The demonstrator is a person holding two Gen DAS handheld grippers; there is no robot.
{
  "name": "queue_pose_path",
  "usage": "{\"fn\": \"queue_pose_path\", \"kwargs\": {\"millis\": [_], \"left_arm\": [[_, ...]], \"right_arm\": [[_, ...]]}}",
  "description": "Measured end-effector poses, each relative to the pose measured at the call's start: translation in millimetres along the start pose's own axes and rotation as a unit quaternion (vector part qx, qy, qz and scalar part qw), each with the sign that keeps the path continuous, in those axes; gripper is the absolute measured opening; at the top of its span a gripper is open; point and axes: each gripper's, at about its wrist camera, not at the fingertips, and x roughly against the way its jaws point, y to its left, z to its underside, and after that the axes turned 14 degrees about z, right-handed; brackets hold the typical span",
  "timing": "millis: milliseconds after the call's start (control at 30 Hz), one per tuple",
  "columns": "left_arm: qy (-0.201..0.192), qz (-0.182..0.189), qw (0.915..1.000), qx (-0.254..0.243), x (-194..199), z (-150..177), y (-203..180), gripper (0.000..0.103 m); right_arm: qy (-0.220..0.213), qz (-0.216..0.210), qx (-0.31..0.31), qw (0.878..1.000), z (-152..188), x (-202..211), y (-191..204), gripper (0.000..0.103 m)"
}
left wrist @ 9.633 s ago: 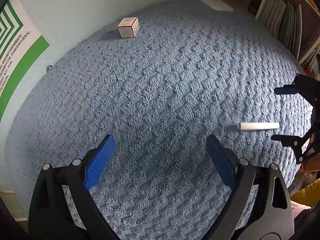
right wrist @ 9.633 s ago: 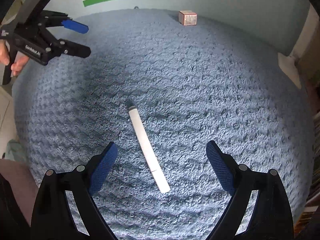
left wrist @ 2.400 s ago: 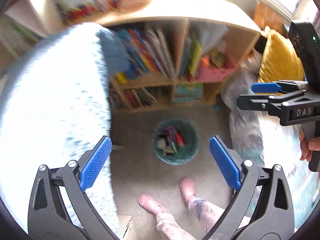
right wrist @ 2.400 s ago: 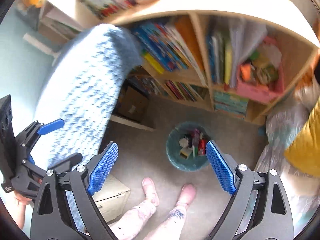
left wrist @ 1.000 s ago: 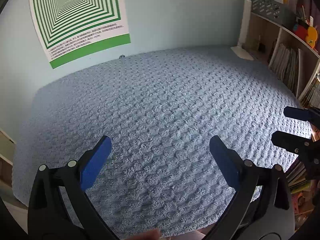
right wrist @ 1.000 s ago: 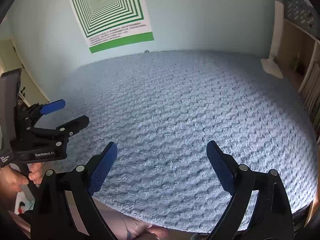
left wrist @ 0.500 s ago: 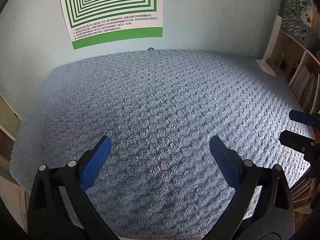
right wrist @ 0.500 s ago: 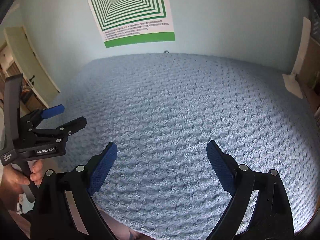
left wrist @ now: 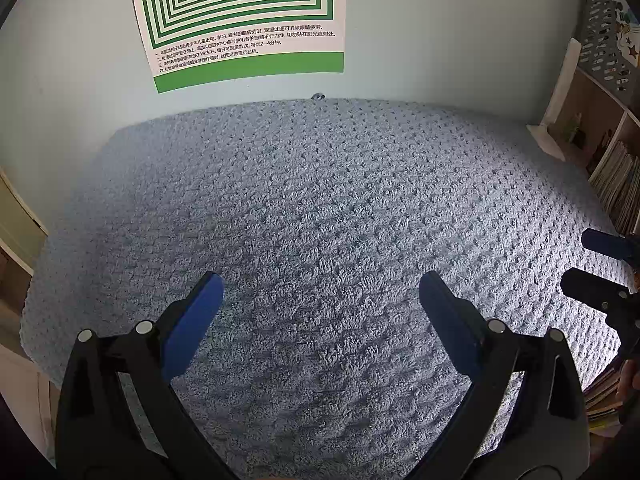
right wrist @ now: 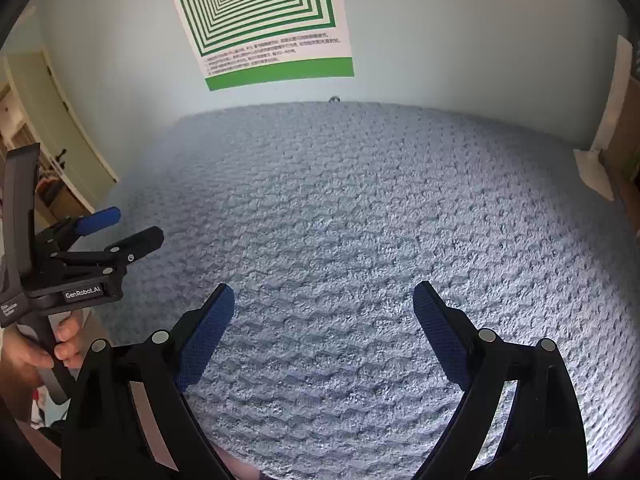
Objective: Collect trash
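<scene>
Both your grippers, left (left wrist: 318, 300) and right (right wrist: 324, 312), hover with fingers spread, holding nothing. No trash shows on the blue blanket (left wrist: 320, 200). Nothing here to judge for weight or grip point; look elsewhere.

Blue blanket (left wrist: 320, 208); green-striped poster (left wrist: 240, 16)

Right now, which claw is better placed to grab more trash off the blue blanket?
Neither, I think: the left claw and right claw both hang open and empty over the blue blanket, and no trash shows on it.
</scene>
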Motion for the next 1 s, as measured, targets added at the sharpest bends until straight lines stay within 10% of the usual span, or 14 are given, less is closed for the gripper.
{"fn": "queue_pose_path", "kwargs": {"millis": [1000], "left_arm": [[0.018, 0.033, 0.9989, -0.029, -17, -9, -8, 0.096]], "right_arm": [[0.026, 0.015, -0.014, 0.999, -3, -19, -14, 0.091]]}}
